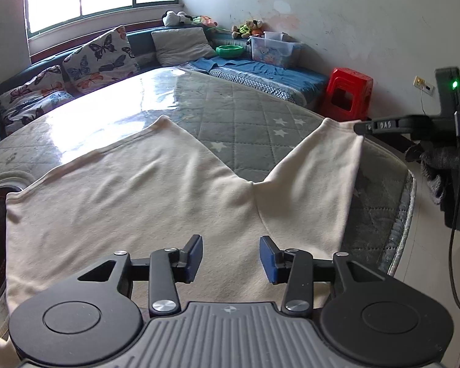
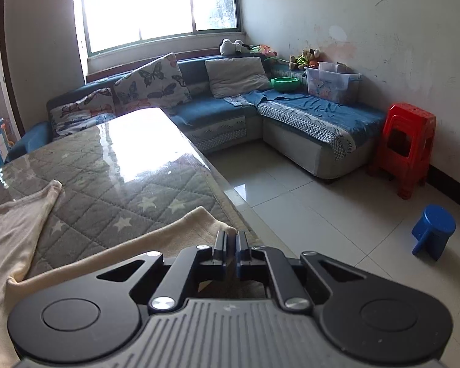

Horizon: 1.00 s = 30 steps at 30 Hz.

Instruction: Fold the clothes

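Two sleeves of a cream top (image 1: 132, 202) spread in a V across the table (image 1: 230, 113), whose quilted star-print cover lies under a glossy sheet. Behind it stand a blue corner sofa (image 2: 217, 113) with butterfly cushions (image 2: 153, 82) and a bright window (image 2: 156, 3). The left gripper (image 1: 231, 257) hovers over the top's body, jaws apart and empty. The right gripper (image 2: 231, 240) is clamped on the right sleeve's cuff at the table's edge. Only its camera catches the tiled floor, the blue stool (image 2: 434, 230) and the whole red stool (image 2: 408, 147).
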Available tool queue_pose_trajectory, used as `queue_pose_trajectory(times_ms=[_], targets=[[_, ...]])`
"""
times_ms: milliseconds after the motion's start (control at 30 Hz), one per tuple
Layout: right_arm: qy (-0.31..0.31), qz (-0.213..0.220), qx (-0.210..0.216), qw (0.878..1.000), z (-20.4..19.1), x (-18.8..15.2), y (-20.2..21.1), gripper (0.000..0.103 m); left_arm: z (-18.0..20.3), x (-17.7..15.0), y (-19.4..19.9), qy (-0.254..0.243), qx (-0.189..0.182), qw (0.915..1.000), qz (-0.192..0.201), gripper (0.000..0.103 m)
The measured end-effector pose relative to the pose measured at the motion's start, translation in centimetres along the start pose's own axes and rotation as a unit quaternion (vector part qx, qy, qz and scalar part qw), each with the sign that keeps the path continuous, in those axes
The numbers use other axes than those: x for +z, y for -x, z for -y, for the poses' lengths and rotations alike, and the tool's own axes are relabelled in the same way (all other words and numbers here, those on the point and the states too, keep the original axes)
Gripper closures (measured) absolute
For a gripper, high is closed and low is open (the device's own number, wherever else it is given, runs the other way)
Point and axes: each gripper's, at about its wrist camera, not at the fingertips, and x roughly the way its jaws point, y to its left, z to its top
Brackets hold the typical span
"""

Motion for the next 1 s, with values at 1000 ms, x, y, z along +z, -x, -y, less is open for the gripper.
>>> queue_pose_trajectory(times_ms=[1000], targets=[[-0.036,0.035,0.029,0.998,1.0,-0.3,2.2,0.099,0.2,1.7,-1.8,0.012,0.015,0.9998,-0.005,0.053]])
